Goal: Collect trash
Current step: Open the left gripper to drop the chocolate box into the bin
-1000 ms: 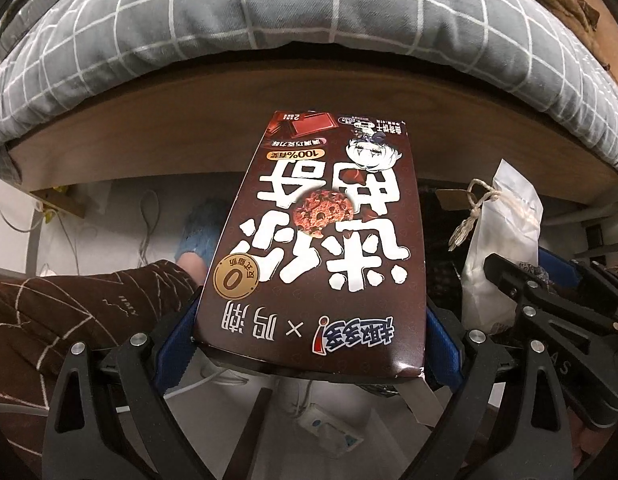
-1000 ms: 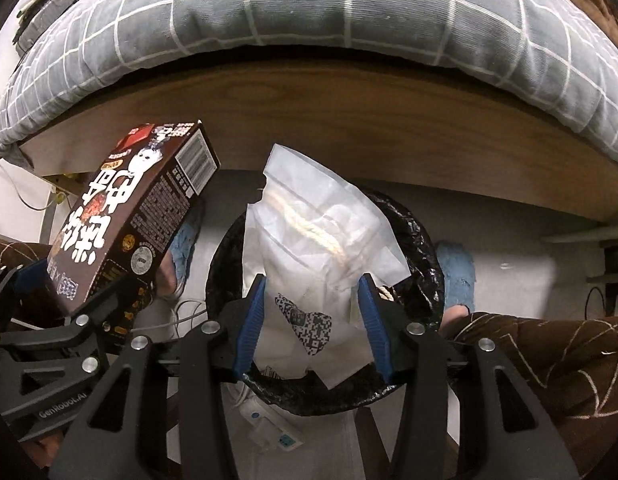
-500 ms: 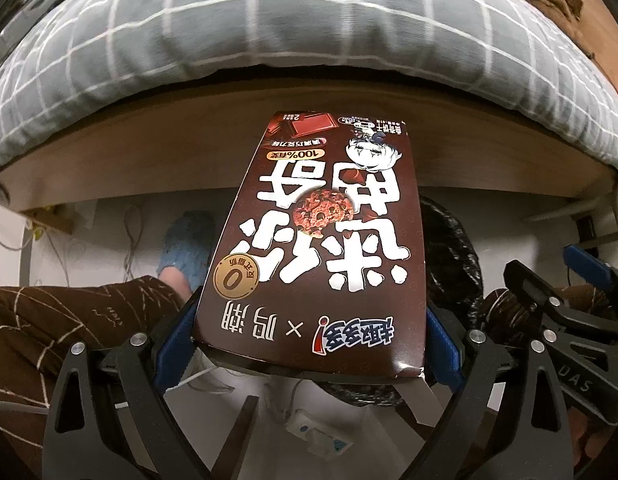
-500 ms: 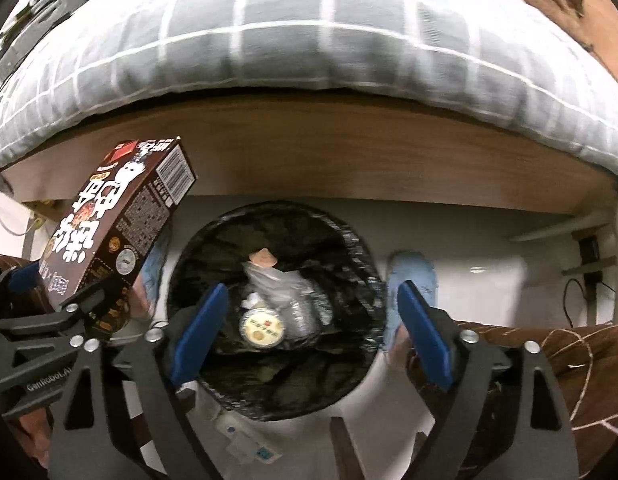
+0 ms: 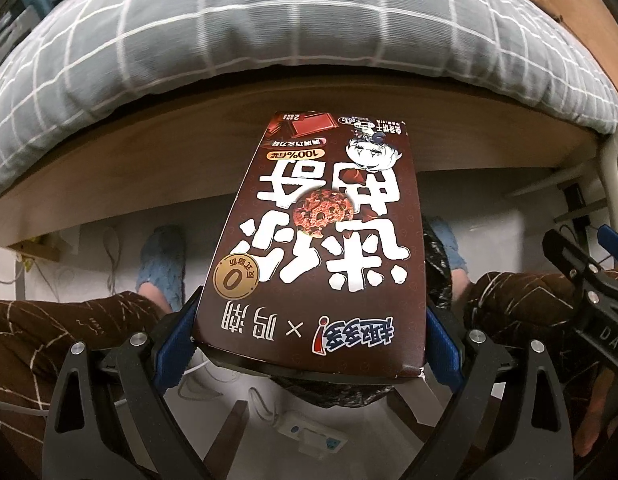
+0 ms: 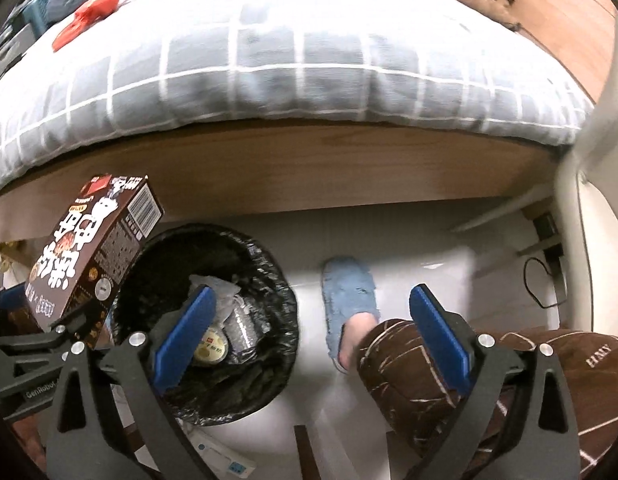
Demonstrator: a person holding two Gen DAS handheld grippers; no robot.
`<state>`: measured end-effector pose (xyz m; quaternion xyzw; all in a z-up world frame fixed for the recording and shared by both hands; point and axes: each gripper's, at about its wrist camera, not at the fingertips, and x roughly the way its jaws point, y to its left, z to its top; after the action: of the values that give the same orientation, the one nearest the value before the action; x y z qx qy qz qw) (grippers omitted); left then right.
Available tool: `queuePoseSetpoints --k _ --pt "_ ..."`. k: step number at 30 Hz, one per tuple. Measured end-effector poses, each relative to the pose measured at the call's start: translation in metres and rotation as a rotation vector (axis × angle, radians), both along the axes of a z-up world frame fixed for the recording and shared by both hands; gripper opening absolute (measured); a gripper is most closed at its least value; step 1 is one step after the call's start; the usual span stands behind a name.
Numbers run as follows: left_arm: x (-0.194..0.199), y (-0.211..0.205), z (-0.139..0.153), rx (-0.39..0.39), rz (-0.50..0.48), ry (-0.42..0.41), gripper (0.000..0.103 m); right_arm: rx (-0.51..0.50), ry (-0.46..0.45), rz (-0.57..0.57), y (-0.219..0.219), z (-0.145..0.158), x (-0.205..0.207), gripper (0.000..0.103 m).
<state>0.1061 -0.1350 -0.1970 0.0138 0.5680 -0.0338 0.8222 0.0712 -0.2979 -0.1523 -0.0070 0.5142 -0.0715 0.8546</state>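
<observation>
In the left wrist view, a brown chocolate-biscuit box (image 5: 317,248) is seen clamped at its near end between the blue pads of the left gripper (image 5: 309,340), the pads pressed against both long sides and the box tilted away toward the wooden bed frame (image 5: 149,168). A grey checked quilt (image 5: 269,28) is draped over that frame. The black liner of the trash bin (image 5: 437,280) is partly hidden behind and below the box, a blue slipper (image 5: 163,264) is seen on the pale floor (image 5: 489,236), and the right gripper's black frame is visible at the right edge. In the right wrist view, the right gripper (image 6: 315,344) is shown with its jaws spread wide, having just been opening, and nothing is held between them. The bin (image 6: 269,280), lined in black, is placed at lower left; a white bag (image 6: 225,292), a round lid (image 6: 209,350) and a crumpled clear wrapper (image 6: 245,320) are lying inside it. The box (image 6: 93,252) is held just beside the bin's left rim, above the floor. A white power strip (image 6: 225,462) is lying near the bin.
</observation>
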Motion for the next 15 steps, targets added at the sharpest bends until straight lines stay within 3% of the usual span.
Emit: queuePoseSetpoints --k 15 --pt "0.005 -0.014 -0.006 0.035 -0.028 -0.013 0.097 0.019 0.003 -0.017 -0.007 -0.004 0.0 0.094"
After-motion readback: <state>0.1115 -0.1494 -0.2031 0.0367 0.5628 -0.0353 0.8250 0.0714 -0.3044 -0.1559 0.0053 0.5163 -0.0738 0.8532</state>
